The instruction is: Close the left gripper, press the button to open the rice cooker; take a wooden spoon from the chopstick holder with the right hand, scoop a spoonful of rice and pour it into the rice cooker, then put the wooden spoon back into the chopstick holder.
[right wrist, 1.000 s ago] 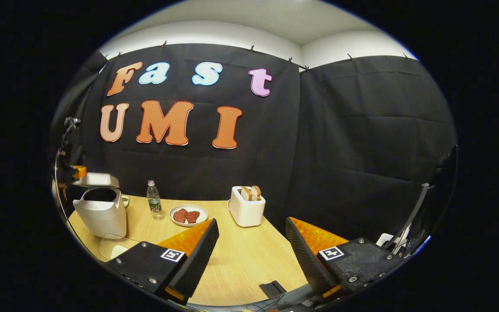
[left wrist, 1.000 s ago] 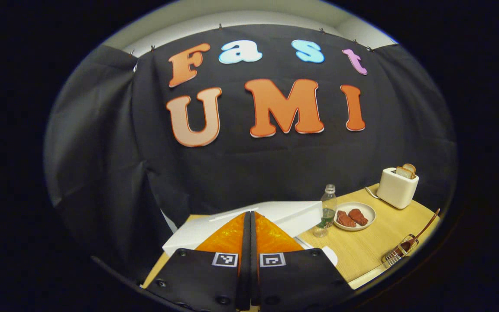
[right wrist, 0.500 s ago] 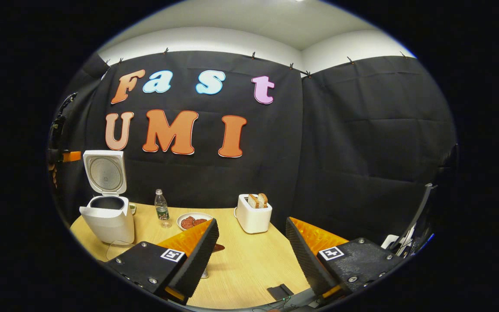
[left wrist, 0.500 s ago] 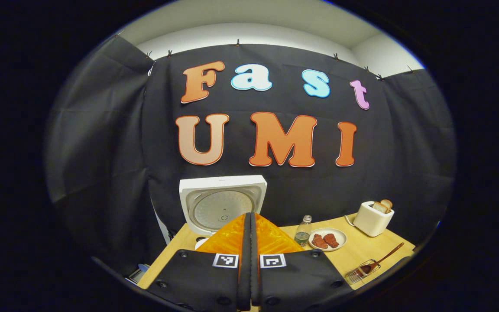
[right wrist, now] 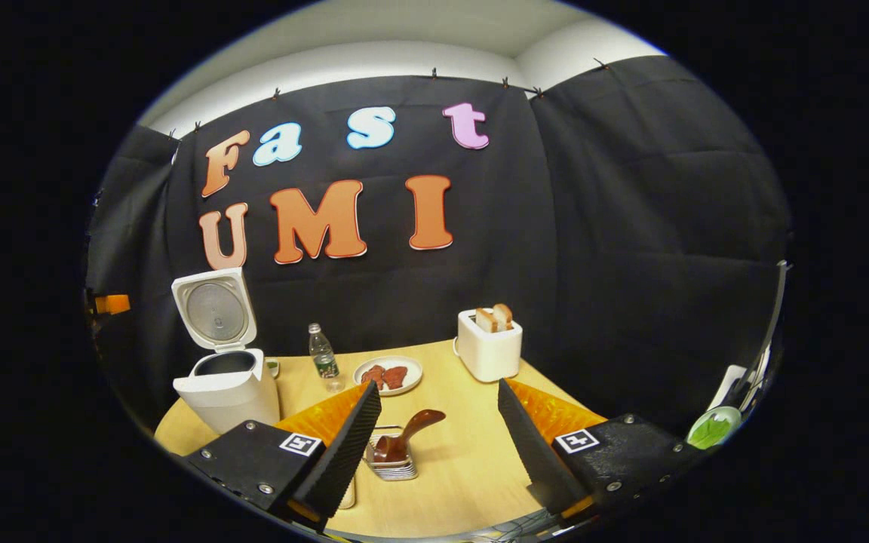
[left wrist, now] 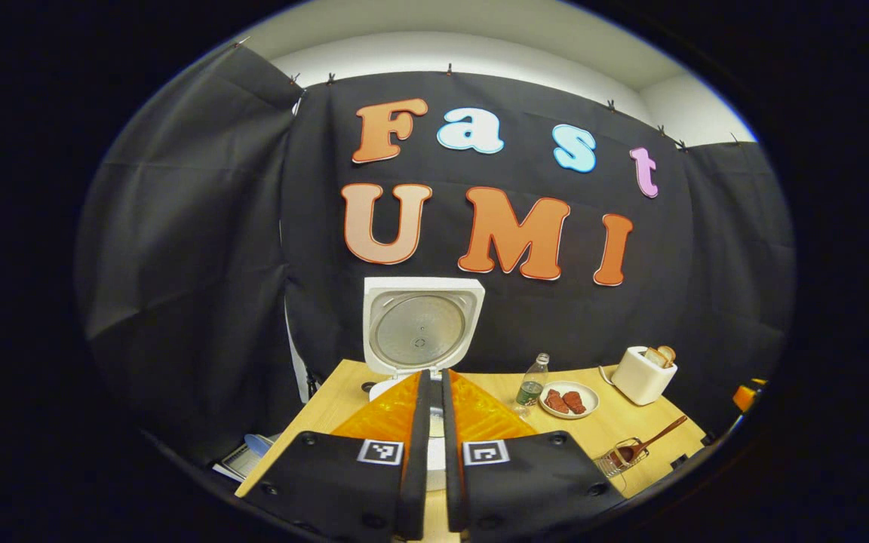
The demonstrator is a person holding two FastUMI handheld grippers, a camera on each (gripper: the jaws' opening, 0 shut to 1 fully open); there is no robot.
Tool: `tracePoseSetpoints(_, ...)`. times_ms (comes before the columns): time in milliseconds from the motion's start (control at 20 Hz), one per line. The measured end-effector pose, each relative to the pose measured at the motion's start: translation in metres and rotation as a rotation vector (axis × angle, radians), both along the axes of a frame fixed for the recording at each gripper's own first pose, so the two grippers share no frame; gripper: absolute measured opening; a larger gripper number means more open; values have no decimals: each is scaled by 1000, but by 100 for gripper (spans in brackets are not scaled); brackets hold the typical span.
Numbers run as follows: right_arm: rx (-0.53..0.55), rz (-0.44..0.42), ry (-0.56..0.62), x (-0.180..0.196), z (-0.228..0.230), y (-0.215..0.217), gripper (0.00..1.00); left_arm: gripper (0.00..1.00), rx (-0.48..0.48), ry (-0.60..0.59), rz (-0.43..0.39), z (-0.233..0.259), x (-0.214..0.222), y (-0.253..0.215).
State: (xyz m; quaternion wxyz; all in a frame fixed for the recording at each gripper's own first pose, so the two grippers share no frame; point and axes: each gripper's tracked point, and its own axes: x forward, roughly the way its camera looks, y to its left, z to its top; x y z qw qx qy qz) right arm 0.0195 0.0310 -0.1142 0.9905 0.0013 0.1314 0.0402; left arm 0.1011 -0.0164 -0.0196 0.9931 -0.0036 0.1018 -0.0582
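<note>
Cooker open, spoon next.

My right hand-held gripper (right wrist: 434, 445) hangs with jaws wide apart just above the holder (right wrist: 391, 461), where the spoon (right wrist: 404, 439) leans bowl-down, handle tilted up, I judge so it can be pinched easily. My left hand-held gripper (left wrist: 431, 452) is nearly closed, holding nothing, level and aimed at the cooker (right wrist: 229, 388). The cooker stands left of the holder on the worktop (right wrist: 449, 467), lid (left wrist: 419, 326) upright so the pot is clear for pouring.
</note>
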Motion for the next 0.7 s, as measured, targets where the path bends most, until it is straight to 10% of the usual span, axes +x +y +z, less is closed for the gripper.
tracePoseSetpoints(100,42,14,54,7,-25,7,97,32,2,-42,35,15,-12,18)
tracePoseSetpoints(350,169,-13,174,29,-79,13,96,37,19,-94,127,35,-42,56)
tracePoseSetpoints(700,300,-61,254,68,-131,17,93,100,5,-121,196,45,-77,101)
